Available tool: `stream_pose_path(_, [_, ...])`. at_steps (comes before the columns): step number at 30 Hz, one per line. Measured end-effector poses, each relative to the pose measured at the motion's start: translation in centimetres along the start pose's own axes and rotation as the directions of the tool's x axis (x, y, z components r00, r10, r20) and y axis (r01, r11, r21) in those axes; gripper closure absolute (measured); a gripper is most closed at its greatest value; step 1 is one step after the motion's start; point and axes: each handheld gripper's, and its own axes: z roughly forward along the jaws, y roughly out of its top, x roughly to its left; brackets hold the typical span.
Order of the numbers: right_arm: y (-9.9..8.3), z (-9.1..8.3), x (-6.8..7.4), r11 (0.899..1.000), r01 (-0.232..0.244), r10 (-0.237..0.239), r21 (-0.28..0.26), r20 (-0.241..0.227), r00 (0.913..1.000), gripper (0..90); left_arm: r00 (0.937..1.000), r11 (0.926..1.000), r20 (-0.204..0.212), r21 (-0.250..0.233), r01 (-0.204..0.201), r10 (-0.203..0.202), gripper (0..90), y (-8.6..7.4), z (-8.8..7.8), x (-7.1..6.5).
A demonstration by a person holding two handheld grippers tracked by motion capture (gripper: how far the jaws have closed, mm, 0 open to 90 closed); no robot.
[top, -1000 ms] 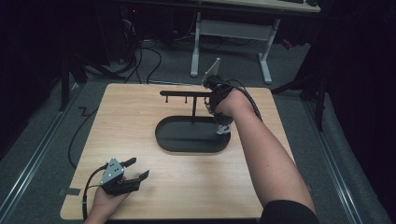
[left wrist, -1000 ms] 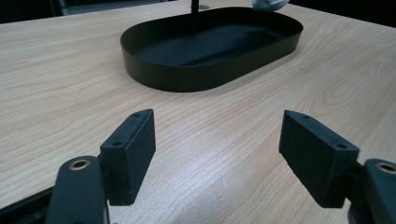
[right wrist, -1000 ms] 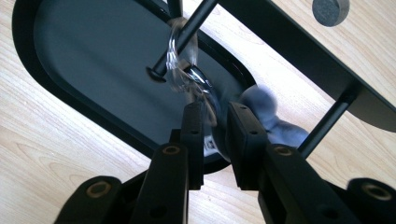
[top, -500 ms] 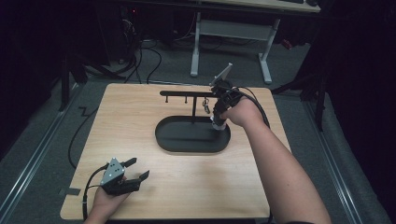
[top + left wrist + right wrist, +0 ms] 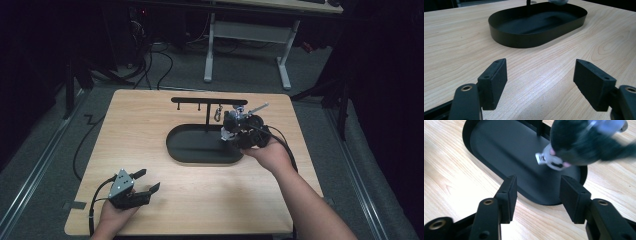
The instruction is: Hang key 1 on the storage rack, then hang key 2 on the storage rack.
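Observation:
A black oval tray [image 5: 180, 152] sits mid-table, with a post and a hooked bar [image 5: 207, 100] rising from it. A metal clasp [image 5: 218, 114] hangs from the bar. My right gripper [image 5: 237, 137] is over the tray's right end and its jaws have just been opening; nothing is between them. Just beyond its fingertips [image 5: 510, 192] is a blurred black plush toy [image 5: 579, 147] with a grey-white face, over the tray [image 5: 499, 147]; whether it rests there I cannot tell. My left gripper [image 5: 145, 182] lies open and empty on the table at the front left, facing the tray [image 5: 524, 41].
The wooden table [image 5: 150, 120] has bare room left of the tray and along the front. A cable [image 5: 82, 150] trails off the left edge. A white desk frame [image 5: 245, 32] stands on the floor behind the table.
My right hand came down and toward me from beside the bar to the tray's right end, and its jaws spread apart. The left gripper stayed put.

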Motion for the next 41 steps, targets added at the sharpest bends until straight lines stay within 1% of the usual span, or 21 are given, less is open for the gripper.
stream_pose_path(7, [-3.1, 1.3, 0.6, 0.998, 0.025, -0.024, -0.061, 0.015, 0.9996, 41.7, 1.0000, 0.9999, 0.000, 0.011, -0.008, 0.008, 27.7, 0.0, 0.1, -0.1])
stream_pose_path(8, [-4.6, 2.0, 1.0, 0.996, 0.035, -0.035, -0.081, 0.005, 0.9994, 39.5, 1.0000, 0.9999, 0.000, 0.010, -0.007, 0.007, 27.7, 0.0, 0.0, 0.0])
stream_pose_path(10, [-5.3, 2.3, 1.2, 0.995, 0.036, -0.035, -0.092, 0.004, 0.9994, 38.8, 1.0000, 1.0000, -0.001, 0.006, -0.003, 0.003, 27.7, 0.0, 0.1, 0.0])
stream_pose_path(11, [-6.8, 2.9, 1.5, 0.992, 0.043, -0.042, -0.119, 0.005, 0.9991, 37.3, 1.0000, 1.0000, -0.001, 0.008, -0.003, 0.003, 27.7, 0.0, 0.1, 0.0])
stream_pose_path(12, [-6.8, 2.9, 1.5, 0.992, 0.043, -0.042, -0.119, 0.005, 0.9991, 37.3, 1.0000, 1.0000, -0.001, 0.008, -0.003, 0.003, 27.7, 0.0, 0.1, 0.0])
stream_pose_path(13, [-8.5, 3.5, 1.6, 0.988, 0.041, -0.040, -0.146, 0.009, 0.9992, 37.0, 1.0000, 0.9999, -0.003, 0.011, -0.004, 0.004, 27.7, 0.0, 0.1, 0.0])
stream_pose_path(15, [-9.1, 3.6, 1.6, 0.987, 0.041, -0.040, -0.158, 0.013, 0.9991, 36.6, 1.0000, 1.0000, -0.005, 0.009, -0.003, 0.003, 27.7, 0.0, 0.1, -0.1])
stream_pose_path(17, [-11.6, 4.1, 1.6, 0.975, 0.034, -0.032, -0.219, 0.013, 0.9994, 34.9, 0.9999, 0.9999, -0.014, 0.010, -0.006, 0.006, 27.7, 0.0, 0.0, -0.1])
stream_pose_path(20, [-13.1, 4.3, 1.7, 0.970, 0.024, -0.020, -0.242, 0.019, 0.9996, 33.1, 0.9999, 1.0000, -0.017, 0.003, -0.001, 0.001, 27.7, 0.0, 0.0, -0.1])
stream_pose_path(21, [-14.7, 4.5, 1.9, 0.959, 0.048, -0.037, -0.279, 0.043, 0.9984, 29.9, 0.9998, 1.0000, -0.018, 0.001, -0.002, 0.002, 27.7, 0.0, 0.0, -0.1])
stream_pose_path(22, [-14.7, 4.5, 1.9, 0.959, 0.048, -0.037, -0.279, 0.043, 0.9984, 29.9, 0.9999, 1.0000, -0.017, -0.001, -0.001, 0.001, 27.7, 0.0, 0.0, -0.1])
stream_pose_path(23, [-16.4, 4.2, 2.2, 0.947, 0.057, -0.041, -0.316, 0.058, 0.9975, 24.8, 0.9999, 1.0000, -0.017, -0.002, -0.002, 0.002, 27.7, 0.0, 0.0, -0.1])
stream_pose_path(25, [-18.6, 3.9, 2.6, 0.922, 0.058, -0.029, -0.383, 0.080, 0.9963, 23.3, 0.9997, 1.0000, -0.025, -0.007, 0.002, -0.002, 27.7, 0.0, -0.1, -0.1])
stream_pose_path(26, [-19.3, 3.7, 2.5, 0.919, 0.037, -0.016, -0.392, 0.059, 0.9982, 20.8, 0.9996, 0.9999, -0.027, -0.010, 0.004, -0.004, 27.7, 0.0, -0.1, -0.1])
stream_pose_path(27, [-19.3, 3.7, 2.5, 0.919, 0.037, -0.016, -0.392, 0.059, 0.9982, 20.8, 0.9996, 0.9999, -0.027, -0.010, 0.004, -0.004, 27.7, 0.0, -0.1, -0.1])
stream_pose_path(28, [-19.9, 3.3, 2.4, 0.917, -0.006, 0.011, -0.399, 0.008, 0.9999, 16.6, 0.9996, 0.9999, -0.029, -0.010, 0.006, -0.006, 27.7, 0.0, 0.0, -0.1])
stream_pose_path(30, [-20.1, 3.2, 2.3, 0.914, -0.001, 0.010, -0.406, 0.020, 0.9997, 17.0, 0.9996, 1.0000, -0.028, -0.007, 0.004, -0.004, 27.6, 0.0, 0.0, -0.1])
stream_pose_path(31, [-20.4, 3.4, 2.1, 0.922, 0.002, 0.007, -0.387, 0.022, 0.9997, 16.6, 0.9995, 1.0000, -0.031, -0.002, 0.000, 0.000, 27.7, 0.0, 0.0, -0.1])
stream_pose_path(36, [-20.1, 3.8, 1.9, 0.920, 0.001, 0.011, -0.392, 0.028, 0.9996, 16.5, 0.9993, 1.0000, -0.036, -0.005, 0.000, 0.000, 27.7, 0.0, 0.0, -0.2])
stream_pose_path(37, [-20.0, 4.0, 2.0, 0.926, -0.007, 0.016, -0.379, 0.021, 0.9996, 16.8, 0.9994, 0.9999, -0.034, -0.010, 0.002, -0.002, 27.7, 0.0, -0.1, -0.1])
stream_pose_path(41, [-19.8, 4.0, 2.3, 0.921, 0.002, 0.012, -0.389, 0.033, 0.9994, 16.5, 0.9997, 0.9999, -0.025, -0.014, -0.001, 0.001, 27.7, 0.0, -0.1, -0.1])
